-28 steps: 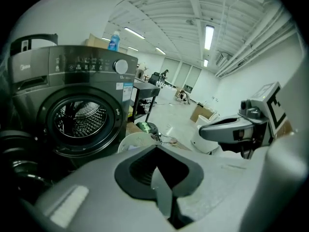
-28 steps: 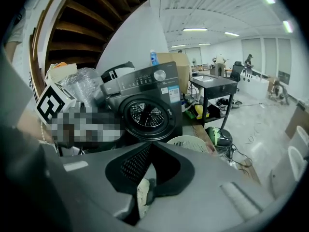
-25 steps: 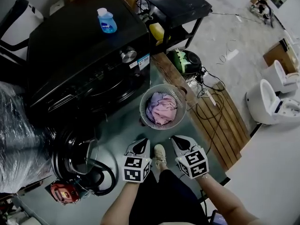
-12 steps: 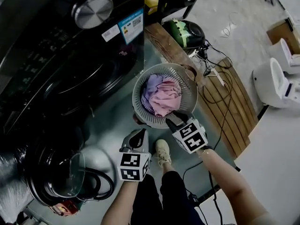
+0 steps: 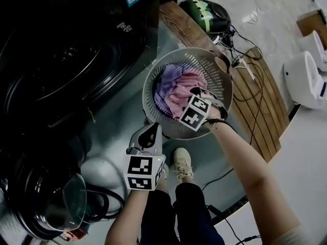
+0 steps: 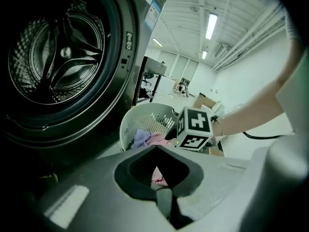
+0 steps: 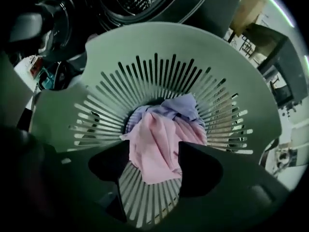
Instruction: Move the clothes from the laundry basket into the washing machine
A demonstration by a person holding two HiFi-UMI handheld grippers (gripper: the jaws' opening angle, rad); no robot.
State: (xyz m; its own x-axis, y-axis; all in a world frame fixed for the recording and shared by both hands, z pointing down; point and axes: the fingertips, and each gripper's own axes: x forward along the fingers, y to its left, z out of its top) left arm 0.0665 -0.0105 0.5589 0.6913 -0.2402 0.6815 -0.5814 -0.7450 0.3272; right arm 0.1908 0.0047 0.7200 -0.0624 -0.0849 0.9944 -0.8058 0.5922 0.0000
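**Laundry basket** (image 5: pixel 217 68): round, white, slatted plastic. It stands upright on the floor with its mouth up, just in front of the washing machine (image 5: pixel 76 50).

**Clothes:** a crumpled heap on the basket floor, toward the machine side.
- Pink garment (image 5: pixel 188 88) lies on top. In the right gripper view its long axis runs from the heap down toward the jaws, ending in a loose tongue.
- Lilac garment (image 5: pixel 167 80) lies beneath and beside it, bunched, with no clear axis.

**Washing machine:** dark front-loader. The drum (image 6: pixel 63 57) is bare metal, its mouth facing out level. The door (image 5: pixel 56 198) is swung wide, glass bowl upward.

**Right gripper** (image 5: pixel 196 103): inside the basket rim, pointing straight down over the heap. Its jaws have just been opening and stand well apart. The pink garment shows between them, unpinched.

**Left gripper** (image 5: pixel 150 131): outside the basket, near its rim, angled down. The jaws are together and hold nothing.

**Also present:** a pale shoe (image 5: pixel 182 162) and wooden boards (image 5: pixel 258 106) beside the basket.
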